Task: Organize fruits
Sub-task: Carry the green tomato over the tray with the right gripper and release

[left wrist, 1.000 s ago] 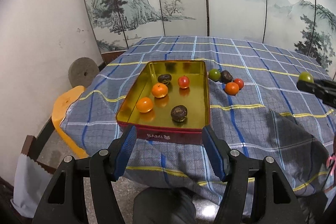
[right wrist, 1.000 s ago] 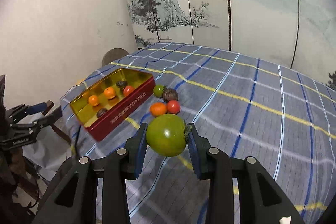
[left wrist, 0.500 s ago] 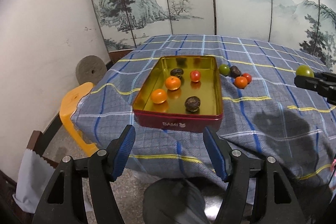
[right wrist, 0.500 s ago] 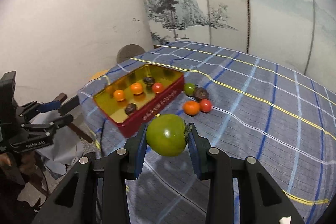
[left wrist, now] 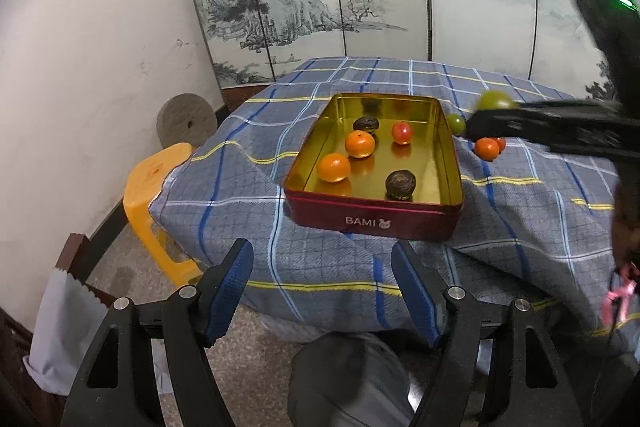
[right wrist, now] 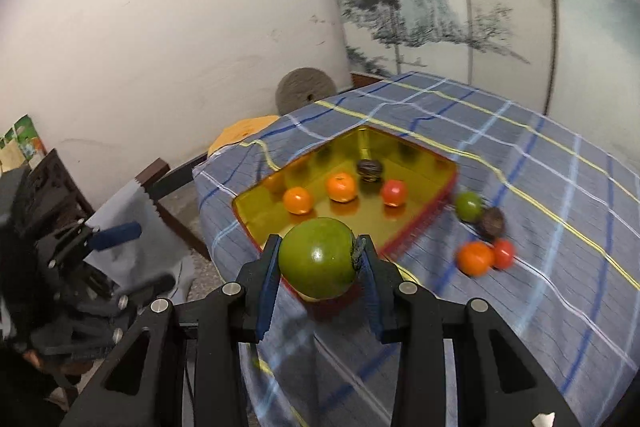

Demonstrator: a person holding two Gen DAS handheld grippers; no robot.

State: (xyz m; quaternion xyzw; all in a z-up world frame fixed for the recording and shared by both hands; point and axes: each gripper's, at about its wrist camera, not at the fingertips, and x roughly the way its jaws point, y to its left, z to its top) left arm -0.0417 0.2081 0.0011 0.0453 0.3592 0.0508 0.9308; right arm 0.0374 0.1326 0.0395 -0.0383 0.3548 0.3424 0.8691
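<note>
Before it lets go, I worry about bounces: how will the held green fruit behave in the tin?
The green fruit is round, so it will probably roll across the tin's smooth gold floor. The walls should stop it. It may nudge the orange nearby.

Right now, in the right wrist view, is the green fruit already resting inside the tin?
No: the green fruit is clamped between the right gripper's jaws, in front of the tin.

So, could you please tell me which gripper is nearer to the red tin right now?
The right gripper, shut on the green fruit, hangs by the red tin at its rim. The left gripper, empty with jaws opening, sits back off the table edge.
</note>
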